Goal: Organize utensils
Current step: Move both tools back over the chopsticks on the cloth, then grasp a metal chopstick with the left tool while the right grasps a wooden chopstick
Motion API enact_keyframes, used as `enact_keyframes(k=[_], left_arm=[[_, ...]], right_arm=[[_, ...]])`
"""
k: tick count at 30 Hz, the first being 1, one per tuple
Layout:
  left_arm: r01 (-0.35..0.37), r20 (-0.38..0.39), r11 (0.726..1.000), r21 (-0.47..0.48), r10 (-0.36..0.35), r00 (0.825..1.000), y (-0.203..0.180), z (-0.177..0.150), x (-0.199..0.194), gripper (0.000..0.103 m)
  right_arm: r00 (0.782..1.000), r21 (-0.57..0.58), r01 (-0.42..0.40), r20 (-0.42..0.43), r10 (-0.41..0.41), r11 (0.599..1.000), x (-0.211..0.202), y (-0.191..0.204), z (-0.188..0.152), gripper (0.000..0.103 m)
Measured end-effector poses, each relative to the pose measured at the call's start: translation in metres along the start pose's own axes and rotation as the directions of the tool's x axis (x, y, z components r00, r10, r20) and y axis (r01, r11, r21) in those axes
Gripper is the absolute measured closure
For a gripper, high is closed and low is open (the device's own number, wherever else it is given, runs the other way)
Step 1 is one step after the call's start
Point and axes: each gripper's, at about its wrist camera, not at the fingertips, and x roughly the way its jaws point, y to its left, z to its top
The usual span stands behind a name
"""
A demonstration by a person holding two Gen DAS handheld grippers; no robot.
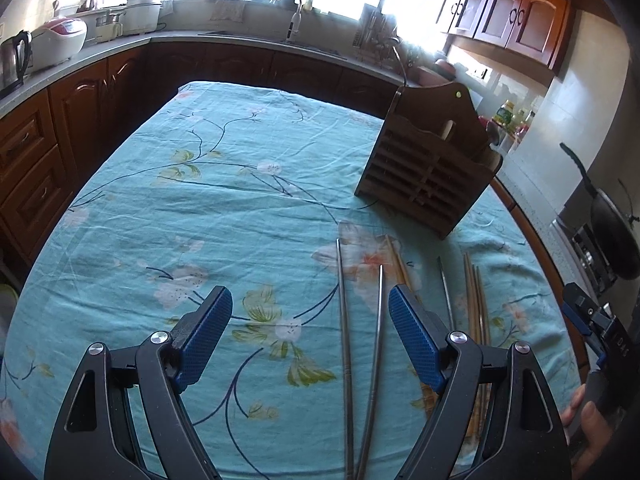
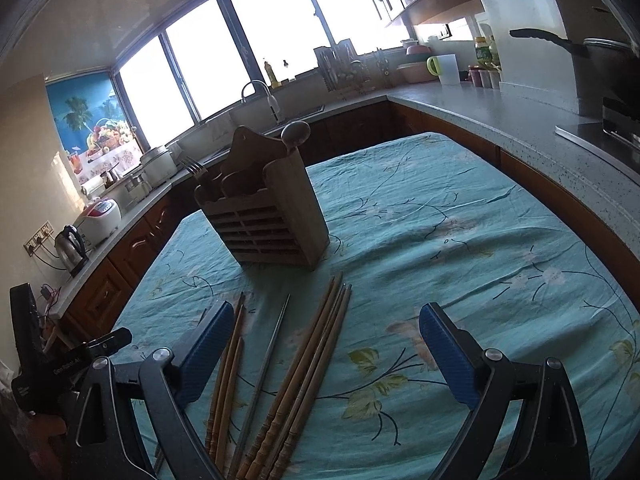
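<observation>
Tongs first: your left tongs (image 1: 310, 312) hang spread with nothing pinched, two steel chopsticks (image 1: 344, 320) lying on the cloth (image 1: 200, 200) between the pads. Your right tongs (image 2: 326, 334) are spread too, empty, over the wooden chopsticks (image 2: 316, 340) at lower centre of the right view, with one more steel stick (image 2: 272, 344) just left of them. The holder (image 2: 268, 216) stands upright on the desk beyond the sticks, at centre of the right view, a fork (image 2: 194, 168) and a spoon (image 2: 296, 132) already in it. You look to be at the reach step, no stick gripped yet. Next, lower one pair onto a single stick, close across its shaft, then lift it tip-down toward a holder slot.
</observation>
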Motion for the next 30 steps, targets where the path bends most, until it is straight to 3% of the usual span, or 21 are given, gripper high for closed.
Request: enact_keyframes(k=[4,8,9,12,15,21,30], left_arm=[[-0.004,-0.035,1.0,0.017,0.005,0.999,-0.003,0.002,0.011,0.021],[-0.004,-0.081,0.999,0.032,0.006,0.997,-0.007,0.005,0.026,0.027],[-0.008,-0.094,0.999,0.039,0.012,0.995,-0.008,0.007,0.03,0.033],[-0.01,-0.139,0.998,0.064,0.019,0.99,-0.014,0.012,0.044,0.047],[-0.017,-0.166,0.996,0.091,0.032,0.986,-0.02,0.017,0.056,0.054],[-0.027,-0.202,0.99,0.139,0.055,0.978,-0.029,0.022,0.078,0.063],[-0.04,-0.23,0.984,0.174,0.08,0.97,-0.032,0.027,0.101,0.074]], right_arm=[[0.999,-0.001,0.015,-0.031,-0.015,1.0,0.011,0.0,-0.002,0.011],[0.996,-0.014,0.039,-0.074,-0.04,0.999,0.026,0.002,-0.001,0.038],[0.995,-0.011,0.041,-0.088,-0.042,0.999,0.03,0.002,-0.001,0.045],[0.99,-0.016,0.054,-0.129,-0.056,0.998,0.045,0.002,-0.001,0.057],[0.983,-0.015,0.058,-0.176,-0.06,0.998,0.061,0.001,-0.003,0.067],[0.965,-0.015,0.085,-0.248,-0.086,0.996,0.086,-0.003,-0.007,0.078],[0.953,-0.047,0.104,-0.282,-0.113,0.993,0.105,-0.002,-0.006,0.087]])
